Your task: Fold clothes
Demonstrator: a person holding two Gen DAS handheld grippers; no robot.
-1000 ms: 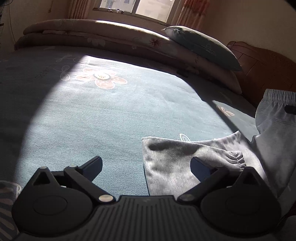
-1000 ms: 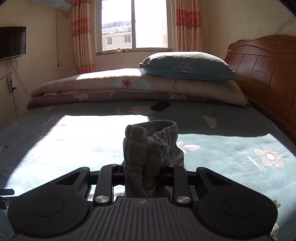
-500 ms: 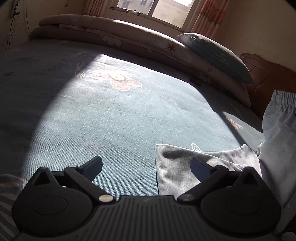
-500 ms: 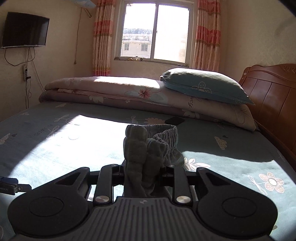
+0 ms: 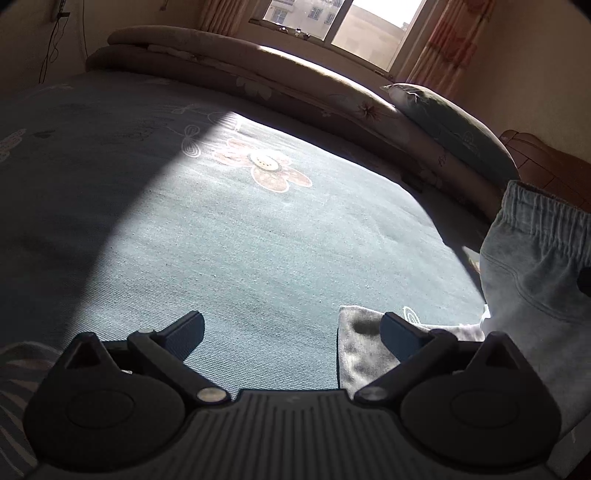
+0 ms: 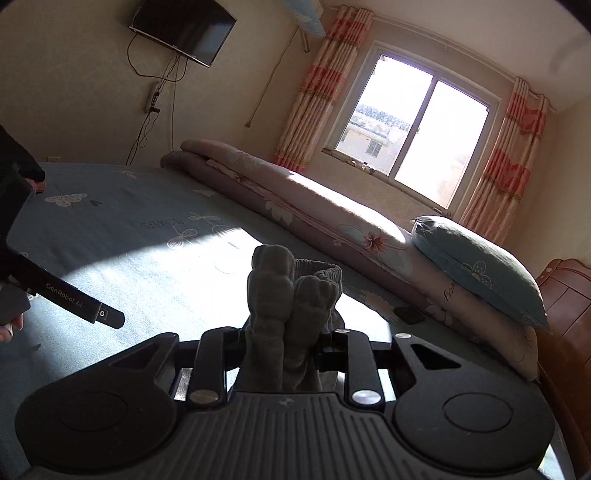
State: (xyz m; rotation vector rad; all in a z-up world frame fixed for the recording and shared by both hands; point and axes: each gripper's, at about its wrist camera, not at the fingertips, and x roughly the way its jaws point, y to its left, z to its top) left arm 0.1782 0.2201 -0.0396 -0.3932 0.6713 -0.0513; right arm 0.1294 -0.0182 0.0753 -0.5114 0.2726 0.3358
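A home bedroom: a wide bed under a teal flower-printed sheet (image 6: 122, 229), a rolled pink floral quilt (image 6: 295, 199) and blue-grey pillow (image 6: 476, 266) along its far side, a carved wooden headboard (image 6: 565, 317), striped pink curtains (image 6: 317, 85) (sunlit window between) and a wall-mounted black television (image 6: 184, 27).

Grey trousers (image 5: 532, 266); teal bedsheet (image 5: 258, 251) with pink flowers.

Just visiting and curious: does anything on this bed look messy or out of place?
Only the grey pants: the right tongs hold their bunched waistband up, while one leg trails on the bedsheet. The left tongs are open.
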